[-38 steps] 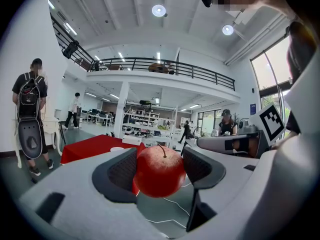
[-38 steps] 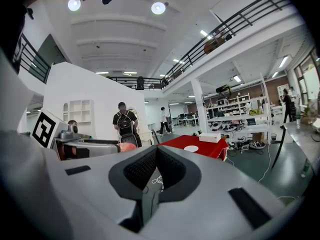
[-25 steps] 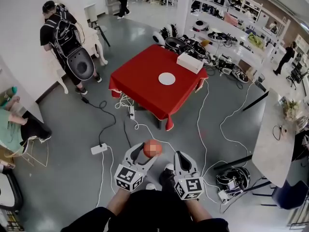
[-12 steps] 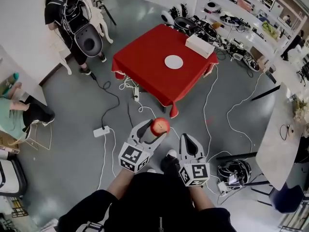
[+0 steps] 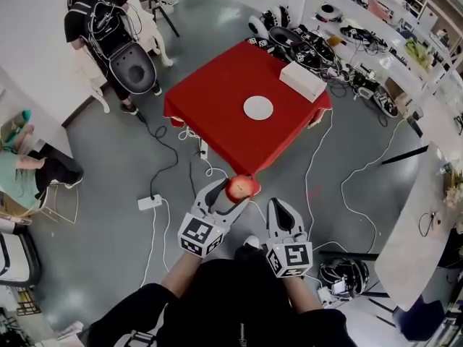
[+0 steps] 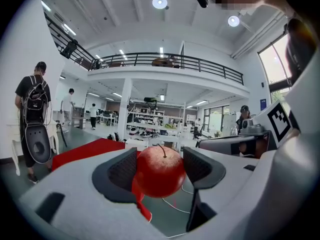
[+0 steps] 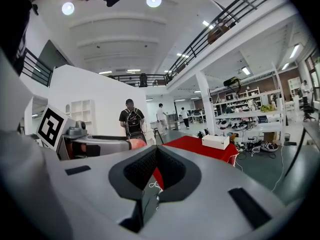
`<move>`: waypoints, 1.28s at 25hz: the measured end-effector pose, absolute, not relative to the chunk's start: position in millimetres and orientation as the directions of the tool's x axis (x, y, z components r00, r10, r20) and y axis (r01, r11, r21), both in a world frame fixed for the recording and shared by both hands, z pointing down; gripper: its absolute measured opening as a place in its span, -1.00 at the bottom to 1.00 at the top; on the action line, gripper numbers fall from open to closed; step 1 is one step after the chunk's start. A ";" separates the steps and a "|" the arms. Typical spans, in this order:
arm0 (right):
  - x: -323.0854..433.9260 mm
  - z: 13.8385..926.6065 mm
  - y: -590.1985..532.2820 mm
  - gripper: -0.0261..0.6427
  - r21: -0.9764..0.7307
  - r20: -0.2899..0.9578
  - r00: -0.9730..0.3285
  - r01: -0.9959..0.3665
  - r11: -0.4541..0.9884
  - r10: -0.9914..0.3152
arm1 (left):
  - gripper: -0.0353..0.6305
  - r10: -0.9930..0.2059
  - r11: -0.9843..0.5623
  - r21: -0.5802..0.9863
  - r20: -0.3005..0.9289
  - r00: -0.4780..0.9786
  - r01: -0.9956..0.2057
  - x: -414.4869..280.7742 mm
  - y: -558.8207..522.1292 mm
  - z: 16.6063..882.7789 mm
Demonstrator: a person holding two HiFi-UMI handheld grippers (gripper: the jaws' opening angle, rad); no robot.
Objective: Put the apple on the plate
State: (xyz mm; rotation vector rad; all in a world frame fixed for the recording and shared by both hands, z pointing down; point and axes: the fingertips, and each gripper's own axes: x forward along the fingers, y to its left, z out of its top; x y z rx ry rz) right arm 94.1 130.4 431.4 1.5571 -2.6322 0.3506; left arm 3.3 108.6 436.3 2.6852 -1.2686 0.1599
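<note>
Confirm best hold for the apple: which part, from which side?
Grip the apple across its widest middle, coming in level from the side. It is round with the stem on top, so opposite flanks suit the pads best. The left gripper holds it that way.

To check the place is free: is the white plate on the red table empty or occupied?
Empty: in the head view the plate is plain white, nothing on it; the left hand-held gripper holds the apple.

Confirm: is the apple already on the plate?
No, the apple sits clamped in the left gripper, and the plate on the red table lies bare.
</note>
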 end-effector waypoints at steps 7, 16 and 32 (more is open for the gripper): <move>115.8 434.3 88.9 -0.89 -0.165 0.197 -0.525 -0.850 0.500 -0.828 | -0.01 -0.782 -0.591 0.095 0.177 0.597 -0.801 23.2 67.8 430.1; 126.1 447.6 53.9 -0.89 -0.192 0.215 -0.532 -0.845 0.499 -0.819 | -0.01 -0.799 -0.559 0.102 0.198 0.567 -0.823 23.1 27.5 443.8; 99.6 454.6 -106.1 -0.89 -0.156 0.228 -0.485 -0.874 0.460 -0.845 | -0.01 -0.771 -0.599 0.123 0.178 0.611 -0.791 2.0 -145.1 465.1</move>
